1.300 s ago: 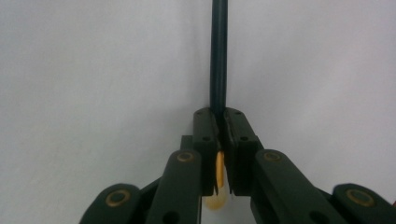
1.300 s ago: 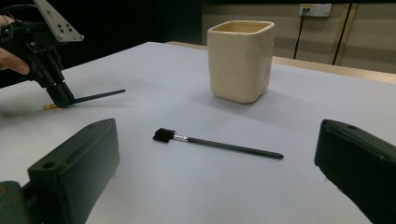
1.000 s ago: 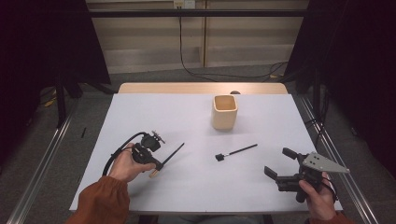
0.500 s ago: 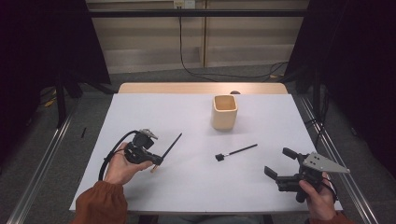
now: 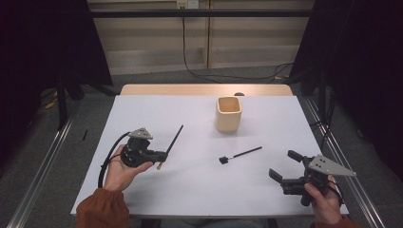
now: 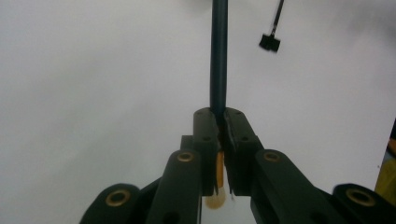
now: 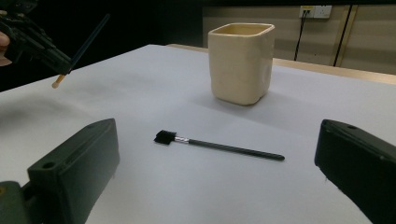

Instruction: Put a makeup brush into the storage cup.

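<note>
My left gripper (image 5: 163, 155) hovers over the left part of the white table (image 5: 142, 109), shut on a thin dark stick (image 5: 174, 139) with a tan lower end. In the left gripper view the jaws (image 6: 219, 115) clamp the stick (image 6: 218, 56), which points away. A black brush (image 5: 240, 154) lies flat mid-table, its head (image 6: 270, 41) toward the left. A cream cup (image 5: 228, 114) stands upright behind it. My right gripper (image 5: 284, 165) rests low at the front right, open and holding nothing. The right gripper view has the brush (image 7: 219, 146) and the cup (image 7: 240, 63) ahead of it.
A wooden strip (image 5: 204, 89) runs along the table's far edge. Metal rails (image 5: 332, 142) flank the table, and cables lie on the floor behind it. In the right gripper view the left gripper (image 7: 60, 63) with the stick (image 7: 88, 35) hangs at the upper left.
My left hand has risen a little with the stick, whose far end now sits farther up the table. The right gripper, the brush and the cup have kept still.
</note>
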Available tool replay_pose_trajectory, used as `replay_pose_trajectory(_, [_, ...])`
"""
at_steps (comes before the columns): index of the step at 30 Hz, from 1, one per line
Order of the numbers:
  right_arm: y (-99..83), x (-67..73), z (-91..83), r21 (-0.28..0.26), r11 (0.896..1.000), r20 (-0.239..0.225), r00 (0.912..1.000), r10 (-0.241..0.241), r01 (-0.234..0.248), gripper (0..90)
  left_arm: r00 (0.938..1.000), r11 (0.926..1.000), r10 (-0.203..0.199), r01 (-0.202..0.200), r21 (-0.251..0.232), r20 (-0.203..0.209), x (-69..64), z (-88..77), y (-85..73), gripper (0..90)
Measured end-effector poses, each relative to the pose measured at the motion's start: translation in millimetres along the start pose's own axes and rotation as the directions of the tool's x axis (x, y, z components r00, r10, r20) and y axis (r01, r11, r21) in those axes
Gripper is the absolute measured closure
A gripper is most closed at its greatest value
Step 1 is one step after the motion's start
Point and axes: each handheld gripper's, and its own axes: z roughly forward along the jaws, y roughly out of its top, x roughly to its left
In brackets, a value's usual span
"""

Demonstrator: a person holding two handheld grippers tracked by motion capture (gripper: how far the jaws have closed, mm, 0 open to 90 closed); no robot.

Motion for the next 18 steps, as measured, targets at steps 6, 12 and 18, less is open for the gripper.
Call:
replay_pose_trajectory(6, [0.1, 0.2, 0.1, -0.005, 1.000, 0.000, 1.0000, 0.003, -0.003, 0.0, 1.0000, 0.9967, 0.006, -0.006, -0.081, 0.006, -0.7, -7.5, 0.8, 84.5])
replay_pose_trajectory(12, [0.2, 0.0, -0.2, -0.005, 1.000, 0.003, 1.0000, 0.003, -0.003, 0.0, 0.9995, 0.9786, 0.030, -0.027, -0.204, 0.011, -2.4, -17.7, 2.8, 84.5])
replay_pose_trajectory(18, [0.4, 0.1, -0.5, -0.011, 1.000, 0.002, 1.0000, 0.006, -0.006, 0.0, 0.9996, 0.9537, 0.028, -0.026, -0.299, 0.001, -2.3, -28.1, 2.4, 84.5])
